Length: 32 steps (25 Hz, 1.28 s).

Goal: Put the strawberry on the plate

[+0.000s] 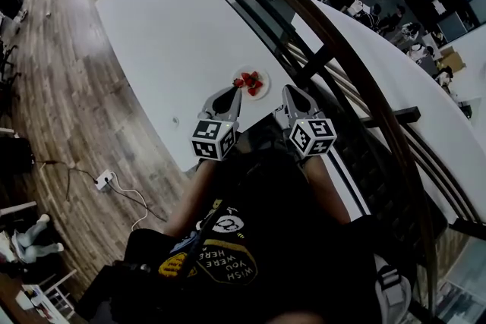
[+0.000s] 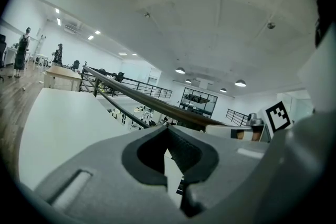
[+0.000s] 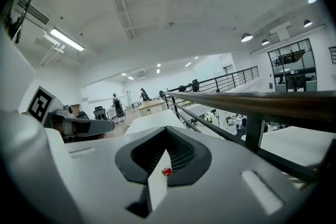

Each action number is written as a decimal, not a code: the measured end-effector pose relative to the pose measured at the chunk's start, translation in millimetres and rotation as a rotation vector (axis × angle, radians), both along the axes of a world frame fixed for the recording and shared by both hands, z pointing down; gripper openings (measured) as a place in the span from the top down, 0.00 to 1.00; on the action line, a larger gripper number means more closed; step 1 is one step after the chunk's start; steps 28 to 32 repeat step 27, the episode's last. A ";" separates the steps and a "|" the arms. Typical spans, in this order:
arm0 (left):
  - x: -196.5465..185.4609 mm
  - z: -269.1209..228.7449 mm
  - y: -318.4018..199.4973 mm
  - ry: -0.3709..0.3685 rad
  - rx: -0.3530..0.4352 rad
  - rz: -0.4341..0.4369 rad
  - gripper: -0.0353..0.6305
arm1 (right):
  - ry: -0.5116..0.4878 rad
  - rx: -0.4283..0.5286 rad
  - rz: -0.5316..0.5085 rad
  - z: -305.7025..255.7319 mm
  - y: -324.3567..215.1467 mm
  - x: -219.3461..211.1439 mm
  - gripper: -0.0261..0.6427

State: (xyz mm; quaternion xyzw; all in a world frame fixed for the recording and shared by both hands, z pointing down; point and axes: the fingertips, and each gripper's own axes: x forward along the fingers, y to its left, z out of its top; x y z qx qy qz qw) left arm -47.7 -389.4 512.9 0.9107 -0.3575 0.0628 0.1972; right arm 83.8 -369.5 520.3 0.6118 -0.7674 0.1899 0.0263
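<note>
A small white plate (image 1: 260, 91) lies near the white table's near edge, with several red strawberries (image 1: 248, 80) on it. My left gripper (image 1: 231, 93) hovers just short of the plate, its jaws shut and empty. My right gripper (image 1: 293, 92) hangs to the right of the plate, over the table's edge, also shut with nothing in it. In the left gripper view the jaws (image 2: 168, 129) meet at their tips. The right gripper view shows the shut jaws (image 3: 167, 131), with a bit of red strawberry (image 3: 166, 171) seen through the gap below them.
The long white table (image 1: 167, 26) runs away from me. A dark railing with a wooden handrail (image 1: 357, 72) borders its right side. A small pale object (image 1: 175, 120) lies on the table at the left. A power strip (image 1: 103, 179) sits on the wooden floor.
</note>
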 end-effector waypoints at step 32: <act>-14.0 10.5 -5.4 -0.014 -0.031 -0.046 0.95 | -0.014 0.006 -0.024 -4.1 -2.5 -5.5 0.96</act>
